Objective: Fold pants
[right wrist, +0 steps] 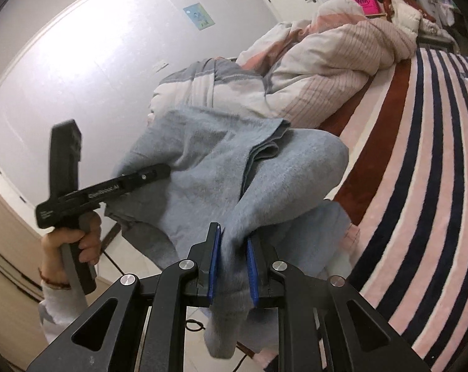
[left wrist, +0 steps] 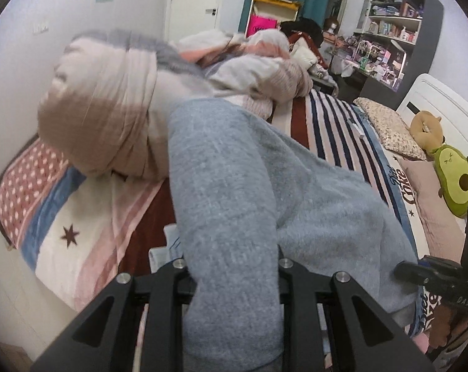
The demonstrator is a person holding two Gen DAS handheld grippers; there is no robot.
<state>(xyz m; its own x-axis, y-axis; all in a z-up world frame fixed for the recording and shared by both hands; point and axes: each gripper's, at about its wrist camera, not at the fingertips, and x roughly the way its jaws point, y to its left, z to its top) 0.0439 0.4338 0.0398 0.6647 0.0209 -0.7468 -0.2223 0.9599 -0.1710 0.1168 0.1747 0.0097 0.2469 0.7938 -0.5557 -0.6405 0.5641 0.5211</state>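
Note:
The grey-blue fleece pants hang lifted over the bed, held by both grippers. My left gripper is shut on a thick fold of the pants; the cloth hides its fingertips. In the right wrist view my right gripper is shut on another bunch of the pants between its blue pads. The left gripper also shows there, clamped into the pants at the left, with the person's hand on its handle. The right gripper's body shows at the right edge of the left wrist view.
A rumpled pink, white and grey duvet is piled by the wall behind the pants. The striped bedspread covers the bed. A pillow and an avocado plush lie at the headboard. Shelves stand at the far side.

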